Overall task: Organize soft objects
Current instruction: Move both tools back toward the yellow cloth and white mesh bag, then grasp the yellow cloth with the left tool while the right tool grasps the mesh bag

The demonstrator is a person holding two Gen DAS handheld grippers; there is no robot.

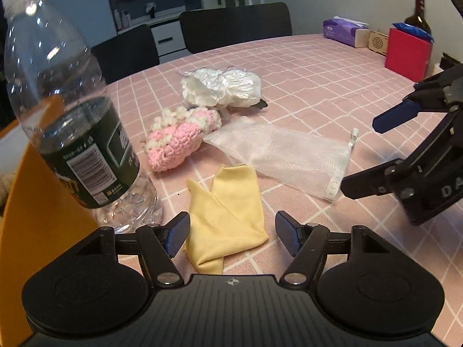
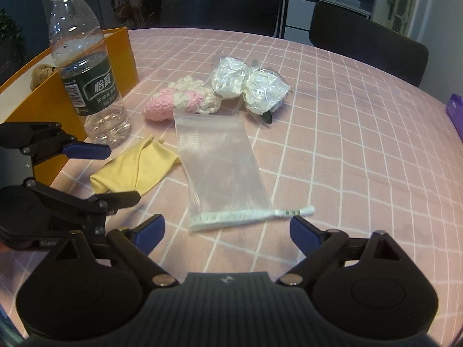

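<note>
currently both tools stand at the approach step, nothing gripped. the left gripper (image 1: 232,232) is spread wide, its jaws either side of the folded yellow cloth (image 1: 228,217) on the pink checked tablecloth (image 1: 318,86). the right gripper (image 2: 227,230) is likewise spread, just short of the mesh drawstring bag (image 2: 220,162). next move, as judged: descend and close on fabric only. the right view shows a brown soft item (image 2: 42,73) inside the orange box (image 2: 121,55); the left view shows a tissue pack (image 1: 343,30).
</note>
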